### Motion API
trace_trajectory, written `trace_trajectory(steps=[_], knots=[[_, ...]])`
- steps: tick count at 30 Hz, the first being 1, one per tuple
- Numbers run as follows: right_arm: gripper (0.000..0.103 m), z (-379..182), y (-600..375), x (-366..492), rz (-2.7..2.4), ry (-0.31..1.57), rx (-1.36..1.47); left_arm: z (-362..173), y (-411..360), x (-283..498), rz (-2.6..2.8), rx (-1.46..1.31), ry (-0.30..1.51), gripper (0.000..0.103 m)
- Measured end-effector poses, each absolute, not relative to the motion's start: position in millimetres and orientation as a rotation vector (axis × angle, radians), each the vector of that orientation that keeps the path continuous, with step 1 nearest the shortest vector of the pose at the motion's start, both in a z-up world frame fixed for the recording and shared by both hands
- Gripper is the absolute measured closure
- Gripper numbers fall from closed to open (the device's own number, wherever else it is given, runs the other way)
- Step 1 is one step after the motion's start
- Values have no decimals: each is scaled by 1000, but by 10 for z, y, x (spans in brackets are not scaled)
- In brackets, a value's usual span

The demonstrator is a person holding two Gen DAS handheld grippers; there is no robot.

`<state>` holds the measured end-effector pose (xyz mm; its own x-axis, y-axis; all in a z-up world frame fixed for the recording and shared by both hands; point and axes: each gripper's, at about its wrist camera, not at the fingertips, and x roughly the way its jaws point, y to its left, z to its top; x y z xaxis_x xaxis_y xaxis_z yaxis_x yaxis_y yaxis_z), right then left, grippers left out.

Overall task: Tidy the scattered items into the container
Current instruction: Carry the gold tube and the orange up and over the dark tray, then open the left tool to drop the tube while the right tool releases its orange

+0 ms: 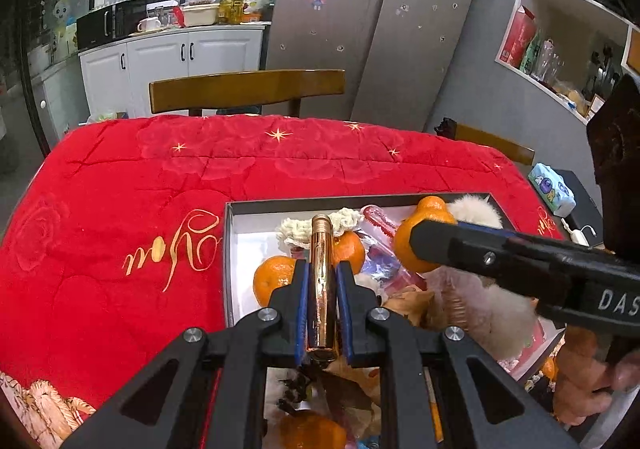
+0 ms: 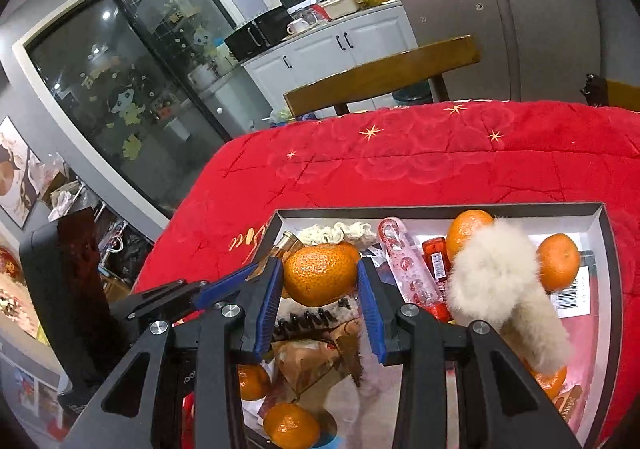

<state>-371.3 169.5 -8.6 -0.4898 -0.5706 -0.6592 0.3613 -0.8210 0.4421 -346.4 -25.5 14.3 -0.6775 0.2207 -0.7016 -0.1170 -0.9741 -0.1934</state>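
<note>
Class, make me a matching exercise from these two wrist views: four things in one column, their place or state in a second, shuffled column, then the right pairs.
1. gold tube
2. mandarin
3. fluffy cream toy
4. red quilt

A. spread under the box
B. between the right gripper's fingers
C. clamped in the left gripper
D. lying inside the box

Pairs: 1-C, 2-B, 3-D, 4-A

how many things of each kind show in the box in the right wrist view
mandarins: 6, one between the right hand-held gripper's fingers
clear pink tubes: 1
small red bottles: 1
gold tubes: 1
fluffy cream toys: 1
cream scrunchies: 1
total: 11 in the box; the pile under the fingers is unclear
</note>
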Motion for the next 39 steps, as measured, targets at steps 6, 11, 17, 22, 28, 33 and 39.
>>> trace_trajectory(steps=[6,11,17,22,28,33,39], knots=[[67,-229,1677,-3814,-2211,-414,1217,135,-173,-3422,2790,-1112,-73,89],[67,-231,1734,-3834,-2236,-434,1225,70,-135,-3428,2753,-1139,-92,89],[67,-341,1707,-3880,-2230,-404,1250,37,-122,-3451,2712,-1167,-105,89],[67,-378,1676,-3883,-2282,-335,1241,125,-257,-3476,2708,-1142,-162,89],[66,-343,1595,-3793,-2463,-162,1162,120,-277,-3499,2663,-1140,-196,89],[67,-370,1588,-3793,-2467,-137,1165,24,-260,-3521,2638,-1185,-223,89],[67,-395,1602,-3788,-2450,-194,1168,8,-213,-3527,2666,-1199,-140,89]])
